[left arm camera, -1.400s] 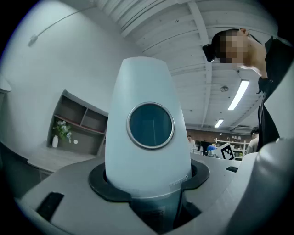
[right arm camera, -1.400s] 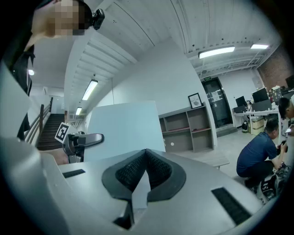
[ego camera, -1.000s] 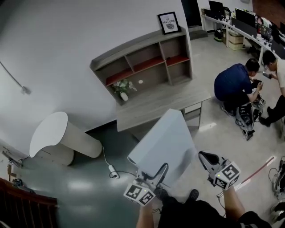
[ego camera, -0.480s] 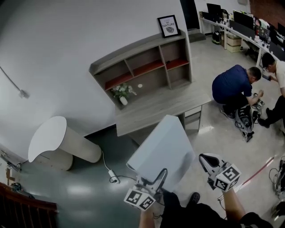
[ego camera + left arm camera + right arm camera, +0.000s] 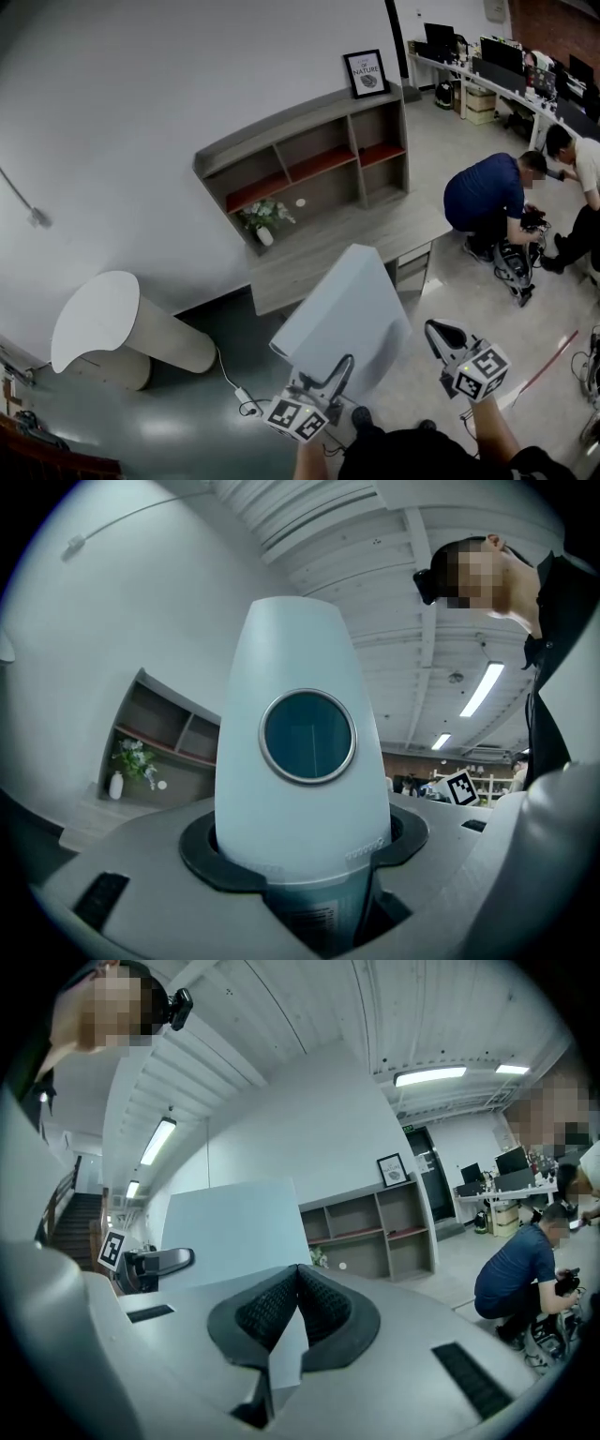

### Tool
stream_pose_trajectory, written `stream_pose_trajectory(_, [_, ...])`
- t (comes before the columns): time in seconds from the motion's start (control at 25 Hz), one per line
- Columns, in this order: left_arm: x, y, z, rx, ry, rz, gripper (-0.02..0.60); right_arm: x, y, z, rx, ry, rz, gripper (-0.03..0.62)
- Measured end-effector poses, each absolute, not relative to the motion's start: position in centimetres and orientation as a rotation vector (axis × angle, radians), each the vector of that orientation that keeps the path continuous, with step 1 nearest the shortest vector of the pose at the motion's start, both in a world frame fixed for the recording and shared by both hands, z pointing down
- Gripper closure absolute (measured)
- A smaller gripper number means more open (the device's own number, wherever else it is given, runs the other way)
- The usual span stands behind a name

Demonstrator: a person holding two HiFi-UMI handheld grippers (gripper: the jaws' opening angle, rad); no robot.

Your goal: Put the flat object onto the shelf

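Left gripper (image 5: 339,370), bottom centre of the head view: jaws clamped on the near edge of the flat object (image 5: 352,305). This is a pale rectangular panel rising at a tilt from the jaws toward mid-frame. The left gripper view shows a round dark window ringed in metal in its face, and a printed label at the clamped end.

Right gripper (image 5: 441,332), lower right: jaws drawn together at the tips, near the panel's right edge but not on it. A pale wedge shows between the pads lower down; we cannot tell what it is.

Handling, our estimate:
- It is stiff, with no sag from a one-edge hold.
- The face is smooth and likely slippery.
- The long overhang levers hard on the pads.
- The window may be fragile, so we keep pads off it.
- We judge a second hold on the right edge worthwhile before placing.

Farther out, a power strip (image 5: 248,408) and its cable lie on the floor left of the panel, and a white rounded cabinet (image 5: 122,323) sits at far left. The desk (image 5: 366,234) at mid-frame lies between us and the shelf unit (image 5: 281,127), so the panel must pass over it.

A vase of flowers (image 5: 264,220) and a small white object (image 5: 301,202) occupy the lower left bay; both are knock risks. The upper bays look free. A framed picture (image 5: 367,73) stands on the top's right end. Two people (image 5: 487,197) work at the right, well apart from us.
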State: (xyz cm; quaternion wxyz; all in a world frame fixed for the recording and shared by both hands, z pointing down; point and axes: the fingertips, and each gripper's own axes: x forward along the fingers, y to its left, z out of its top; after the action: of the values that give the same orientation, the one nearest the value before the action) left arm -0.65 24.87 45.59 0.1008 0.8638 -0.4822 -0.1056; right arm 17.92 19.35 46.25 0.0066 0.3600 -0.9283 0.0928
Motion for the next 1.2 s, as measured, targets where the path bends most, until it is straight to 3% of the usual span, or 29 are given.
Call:
stream_pose_trajectory(0.56, [-11.6,19.2,47.0,2.598,-1.285,-0.237,0.293,6.6,16.4,47.2,1.238,-2.834,0.316,0.583])
stream_pose_trajectory(1.2, [-13.2,11.3,47.1,2.604,-1.275,-0.231,0.291,5.3,7.7,47.8,1.274,-2.839,0.329,0.583])
